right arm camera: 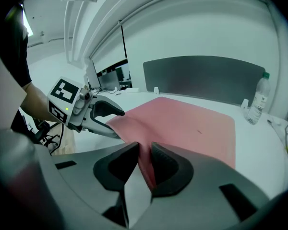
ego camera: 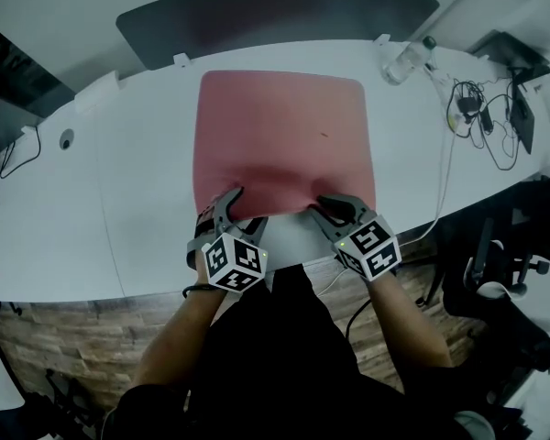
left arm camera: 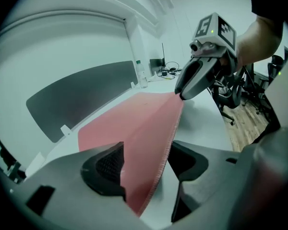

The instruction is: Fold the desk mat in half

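No text or number can be read. Square coded markers are borne by the left gripper (ego camera: 241, 209) and right gripper (ego camera: 328, 207); the bottle (right arm camera: 260, 97) label is blurred.

A red desk mat (ego camera: 284, 126) lies on the white worktop (ego camera: 128, 154), its far edge near a dark grey panel (ego camera: 275, 12). The left gripper (ego camera: 234, 205) and right gripper (ego camera: 326, 208) meet the mat's near edge at its two corners, and that edge is raised off the worktop between them. A clear bottle (ego camera: 411, 57) and tangled cables (ego camera: 481, 117) sit off to the right.
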`<action>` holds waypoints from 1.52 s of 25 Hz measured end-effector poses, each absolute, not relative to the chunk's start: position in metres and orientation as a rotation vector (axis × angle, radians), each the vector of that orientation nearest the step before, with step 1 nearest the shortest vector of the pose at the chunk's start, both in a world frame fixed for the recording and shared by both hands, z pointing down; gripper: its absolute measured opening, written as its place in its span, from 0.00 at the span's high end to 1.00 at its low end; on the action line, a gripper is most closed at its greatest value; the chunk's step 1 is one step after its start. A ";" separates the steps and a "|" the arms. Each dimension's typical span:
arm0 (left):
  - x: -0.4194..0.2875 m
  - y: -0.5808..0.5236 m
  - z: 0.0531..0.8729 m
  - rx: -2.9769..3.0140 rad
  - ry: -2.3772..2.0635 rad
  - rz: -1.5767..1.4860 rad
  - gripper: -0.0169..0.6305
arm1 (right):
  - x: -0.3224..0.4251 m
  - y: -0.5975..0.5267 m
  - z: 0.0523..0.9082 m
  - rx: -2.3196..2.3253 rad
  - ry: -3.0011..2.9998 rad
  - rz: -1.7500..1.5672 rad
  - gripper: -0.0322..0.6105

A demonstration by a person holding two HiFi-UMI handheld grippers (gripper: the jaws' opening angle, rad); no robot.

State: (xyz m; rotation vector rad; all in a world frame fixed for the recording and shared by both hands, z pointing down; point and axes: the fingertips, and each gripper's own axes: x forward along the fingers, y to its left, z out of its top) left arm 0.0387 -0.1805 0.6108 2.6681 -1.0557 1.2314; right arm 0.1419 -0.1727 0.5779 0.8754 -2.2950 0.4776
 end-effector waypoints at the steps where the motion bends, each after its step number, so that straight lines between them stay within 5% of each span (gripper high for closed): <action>1: 0.038 -0.180 0.605 2.685 -1.052 1.228 0.56 | 0.141 -0.172 0.577 0.871 -2.295 0.475 0.82; 3: 0.038 -0.178 0.595 2.722 -1.036 1.237 0.82 | 0.138 -0.168 0.575 0.858 -2.301 0.484 0.81; 7: 0.040 -0.180 0.585 2.751 -0.975 1.228 0.90 | 0.131 -0.161 0.573 0.836 -2.319 0.456 0.84; 11: 0.041 -0.185 0.582 2.758 -0.933 1.227 0.92 | 0.119 -0.157 0.561 0.830 -2.352 0.329 0.69; 15: 0.043 -0.178 0.570 2.791 -0.887 1.183 0.93 | 0.124 -0.154 0.568 0.862 -2.274 0.242 0.68; 22: 0.042 -0.166 0.553 2.849 -0.868 1.122 0.92 | 0.141 -0.149 0.555 1.010 -2.162 -0.009 0.89; 38: 0.045 -0.090 0.523 2.882 -0.860 1.184 0.90 | 0.147 -0.072 0.518 0.873 -2.198 -0.039 0.93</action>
